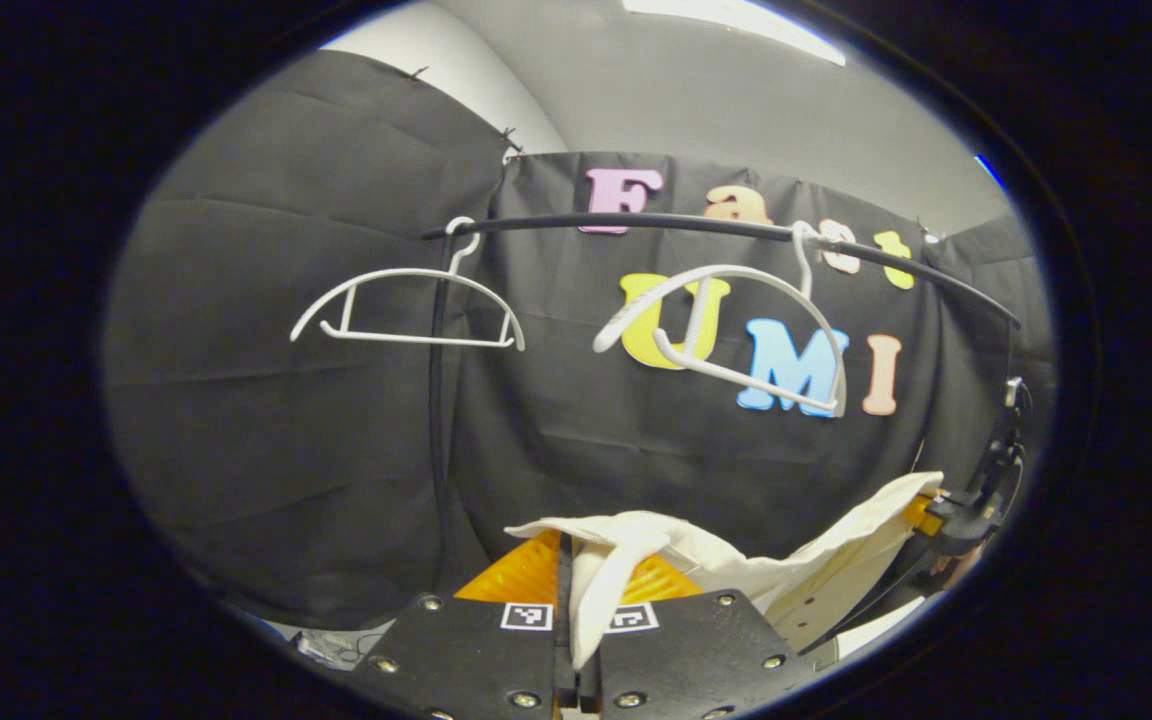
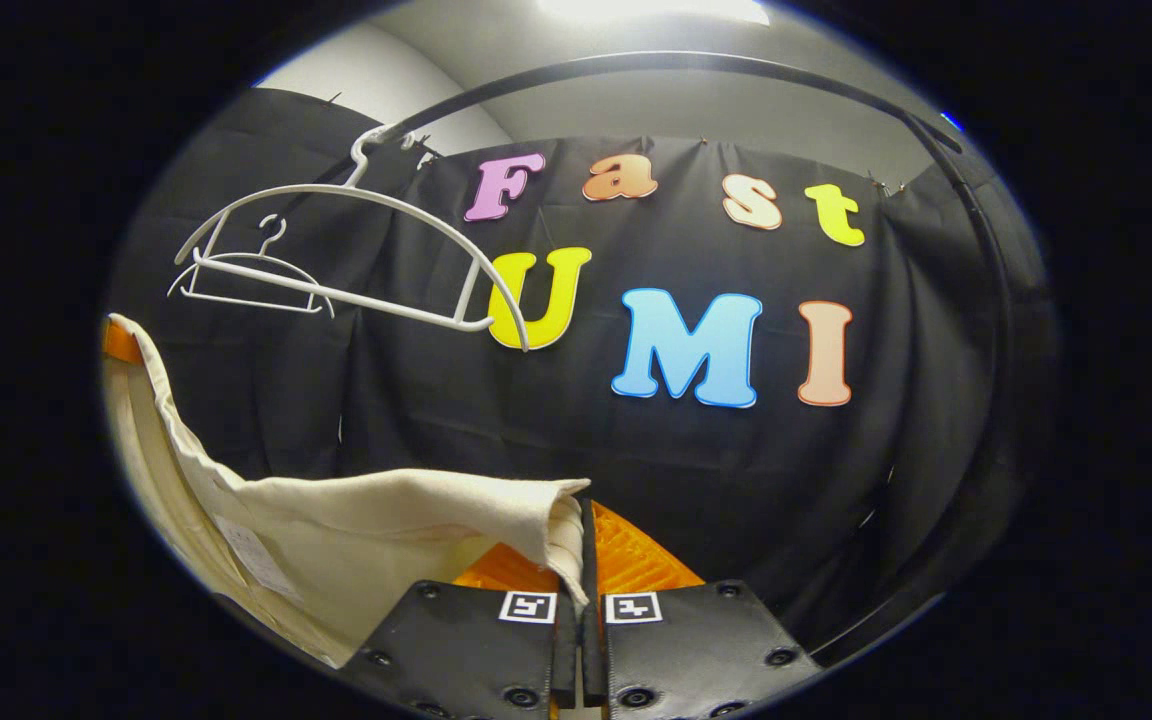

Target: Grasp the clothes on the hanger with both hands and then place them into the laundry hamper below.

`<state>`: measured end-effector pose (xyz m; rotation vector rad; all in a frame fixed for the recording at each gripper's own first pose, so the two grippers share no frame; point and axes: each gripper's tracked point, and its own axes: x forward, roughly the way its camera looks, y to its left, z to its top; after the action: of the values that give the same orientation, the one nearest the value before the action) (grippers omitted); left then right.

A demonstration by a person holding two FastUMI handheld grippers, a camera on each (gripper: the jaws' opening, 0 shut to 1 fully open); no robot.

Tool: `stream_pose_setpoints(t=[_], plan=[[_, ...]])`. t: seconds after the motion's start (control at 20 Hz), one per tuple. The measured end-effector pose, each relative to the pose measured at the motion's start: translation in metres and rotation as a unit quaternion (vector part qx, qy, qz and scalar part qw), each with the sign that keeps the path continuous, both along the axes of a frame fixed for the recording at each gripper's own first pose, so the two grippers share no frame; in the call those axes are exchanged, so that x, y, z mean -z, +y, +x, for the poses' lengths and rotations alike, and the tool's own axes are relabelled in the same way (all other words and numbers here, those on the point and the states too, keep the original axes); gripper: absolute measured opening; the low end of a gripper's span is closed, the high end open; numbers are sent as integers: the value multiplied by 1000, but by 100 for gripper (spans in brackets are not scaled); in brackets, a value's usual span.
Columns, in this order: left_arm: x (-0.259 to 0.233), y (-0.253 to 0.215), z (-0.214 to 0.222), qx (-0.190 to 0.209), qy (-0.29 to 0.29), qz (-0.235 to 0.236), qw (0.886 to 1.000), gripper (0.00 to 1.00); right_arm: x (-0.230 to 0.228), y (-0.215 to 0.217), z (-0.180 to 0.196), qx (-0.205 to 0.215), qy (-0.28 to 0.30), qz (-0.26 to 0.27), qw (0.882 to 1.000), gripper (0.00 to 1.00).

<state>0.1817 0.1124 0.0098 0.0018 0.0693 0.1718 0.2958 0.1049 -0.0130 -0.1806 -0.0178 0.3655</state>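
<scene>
Garment cream, plain, no pattern. Both hangers white. Rail black. Booth cloth black. Wall above it pale grey.

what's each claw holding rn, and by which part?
Both hold the same cream garment, already off the white hangers. Left claw is shut on a bunched fold at one end; right claw is shut on an edge at the other.

Black cloth wall under a pale ceiling with a bright light strip.
</scene>
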Motion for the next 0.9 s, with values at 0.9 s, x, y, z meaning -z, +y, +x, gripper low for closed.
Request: stream_pose_setpoints(t=[0.9], plan=[[173,-62,17,183,146,38,971,3,135,17,-118,94,165,13,982,5]])
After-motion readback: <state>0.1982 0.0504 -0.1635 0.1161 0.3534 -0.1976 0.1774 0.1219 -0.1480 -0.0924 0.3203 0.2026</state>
